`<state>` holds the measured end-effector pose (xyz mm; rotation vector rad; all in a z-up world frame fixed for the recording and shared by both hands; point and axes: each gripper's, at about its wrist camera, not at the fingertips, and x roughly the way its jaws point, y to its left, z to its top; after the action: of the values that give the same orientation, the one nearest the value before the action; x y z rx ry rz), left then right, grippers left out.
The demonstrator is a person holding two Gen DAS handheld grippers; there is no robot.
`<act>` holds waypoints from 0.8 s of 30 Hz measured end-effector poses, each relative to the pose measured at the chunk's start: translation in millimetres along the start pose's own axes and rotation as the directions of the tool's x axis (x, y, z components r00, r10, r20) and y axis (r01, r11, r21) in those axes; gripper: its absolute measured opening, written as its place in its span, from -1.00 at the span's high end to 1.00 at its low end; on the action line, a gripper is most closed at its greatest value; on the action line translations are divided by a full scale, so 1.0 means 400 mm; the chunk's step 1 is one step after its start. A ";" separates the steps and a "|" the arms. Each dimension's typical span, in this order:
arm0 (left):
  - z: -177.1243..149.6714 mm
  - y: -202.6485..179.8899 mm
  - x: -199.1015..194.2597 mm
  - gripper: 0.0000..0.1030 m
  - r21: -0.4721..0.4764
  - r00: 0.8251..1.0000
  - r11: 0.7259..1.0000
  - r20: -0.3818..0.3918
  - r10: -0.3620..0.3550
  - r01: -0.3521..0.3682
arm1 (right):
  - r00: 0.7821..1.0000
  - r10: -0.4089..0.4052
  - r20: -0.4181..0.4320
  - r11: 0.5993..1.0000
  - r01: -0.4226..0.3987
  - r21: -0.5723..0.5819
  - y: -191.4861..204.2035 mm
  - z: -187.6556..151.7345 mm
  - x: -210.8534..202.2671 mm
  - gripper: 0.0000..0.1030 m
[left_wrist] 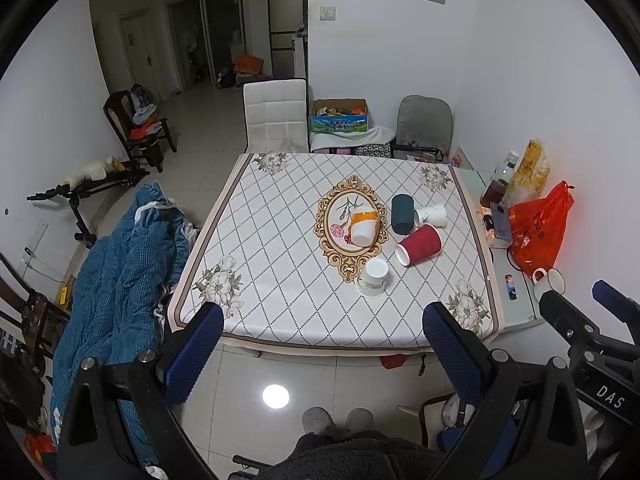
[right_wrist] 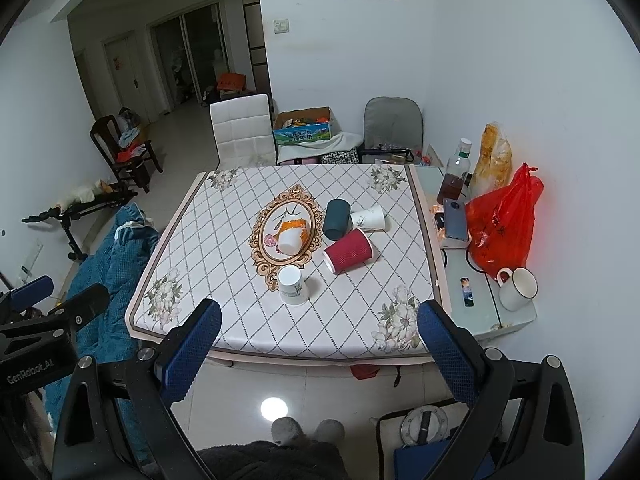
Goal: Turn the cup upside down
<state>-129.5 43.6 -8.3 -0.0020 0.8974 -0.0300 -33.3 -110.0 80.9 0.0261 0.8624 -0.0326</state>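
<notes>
Several cups sit on the patterned table. A white cup stands upside down near the front. An orange-and-white cup, a red ribbed cup and a white printed cup lie on their sides. A dark green cup stands beside them. My left gripper and right gripper are open and empty, held in front of the table's near edge. The right gripper also shows in the left wrist view, and the left gripper in the right wrist view.
A side table at the right holds a white mug, a red bag, a phone and a bottle. A blue quilt lies to the left. Chairs and a box stand behind the table.
</notes>
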 end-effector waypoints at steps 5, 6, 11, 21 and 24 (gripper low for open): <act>-0.001 0.000 0.001 -0.98 -0.001 1.000 1.000 0.000 0.001 -0.001 | 1.000 0.006 -0.007 1.000 -0.006 0.012 -0.003 -0.005 0.002 -0.95; -0.001 0.000 0.000 -0.98 -0.001 1.000 1.000 0.000 0.000 0.000 | 1.000 0.008 -0.010 1.000 -0.007 0.015 -0.003 -0.006 0.003 -0.95; -0.002 -0.004 -0.002 -0.98 -0.001 1.000 1.000 -0.001 0.001 -0.001 | 1.000 0.008 -0.017 1.000 -0.007 0.024 -0.010 -0.005 0.009 -0.95; -0.002 -0.004 -0.002 -0.98 -0.001 1.000 1.000 0.000 -0.001 0.001 | 1.000 0.009 -0.021 0.999 -0.008 0.031 -0.011 -0.013 0.012 -0.95; -0.003 -0.011 -0.004 -0.98 -0.005 1.000 1.000 -0.002 -0.004 0.004 | 1.000 0.010 -0.021 0.999 -0.009 0.032 -0.014 -0.010 0.012 -0.95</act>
<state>-131.6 39.4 -7.9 -0.0081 0.8999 -0.0320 -33.2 -115.7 74.6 0.0607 0.8829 -0.0376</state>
